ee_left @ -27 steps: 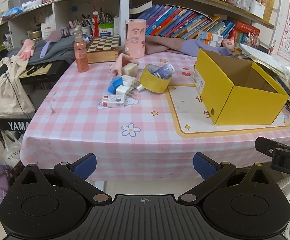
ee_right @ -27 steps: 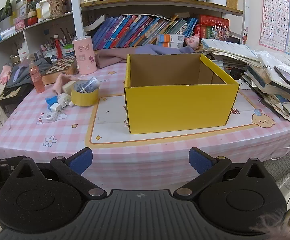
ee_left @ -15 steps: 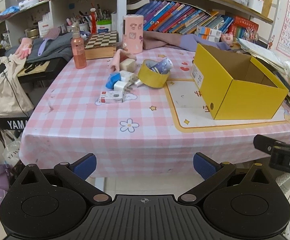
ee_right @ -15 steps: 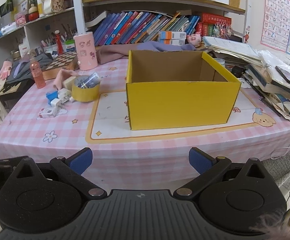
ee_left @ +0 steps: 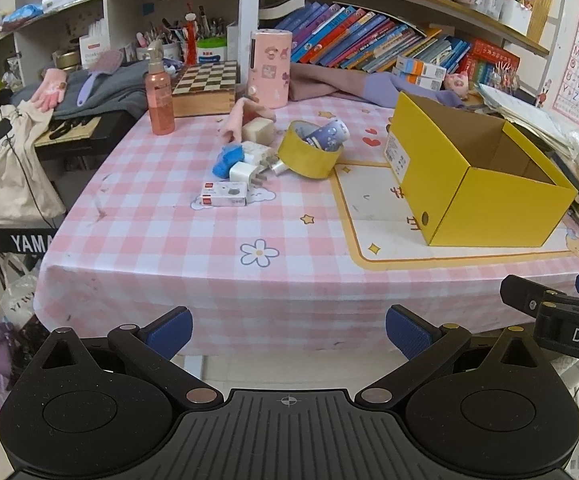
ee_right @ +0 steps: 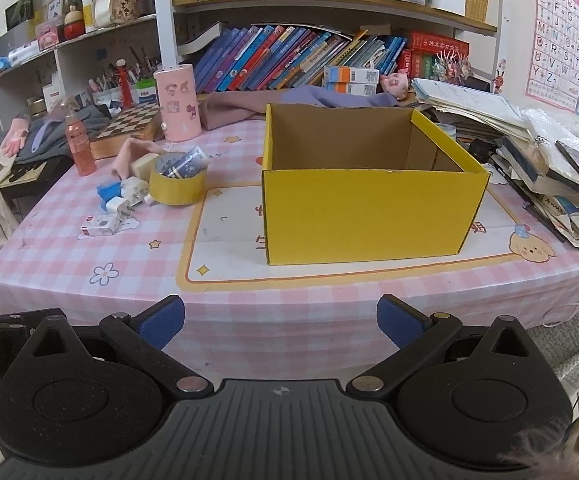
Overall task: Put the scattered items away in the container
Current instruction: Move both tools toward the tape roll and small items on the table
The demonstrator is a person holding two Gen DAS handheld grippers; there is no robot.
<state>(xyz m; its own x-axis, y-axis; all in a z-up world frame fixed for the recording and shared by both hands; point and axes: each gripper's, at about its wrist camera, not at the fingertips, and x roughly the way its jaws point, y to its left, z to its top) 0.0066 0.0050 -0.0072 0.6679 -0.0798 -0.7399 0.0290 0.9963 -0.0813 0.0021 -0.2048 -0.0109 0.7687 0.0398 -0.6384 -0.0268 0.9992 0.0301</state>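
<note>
Since the earlier frames both views have eased a little nearer the table (ee_left: pixel 297 280); the objects lie just as they did. The left gripper (ee_left: pixel 288 330) stands wide with nothing between its ribbed blue pads, short of the table edge. Ahead of it and slightly left lies the cluster: a flat white carton (ee_left: pixel 224 194), boxy white plugs (ee_left: pixel 243 172), a crumpled blue piece (ee_left: pixel 228 159), and a glossy yellow tape roll (ee_left: pixel 310 153) with a patterned roll inside. The right gripper (ee_right: pixel 280 318) is equally wide and empty. Straight ahead of it sits the open yellow cardboard box (ee_right: pixel 369 212), matte brown inside, on the pink checked cloth.
</note>
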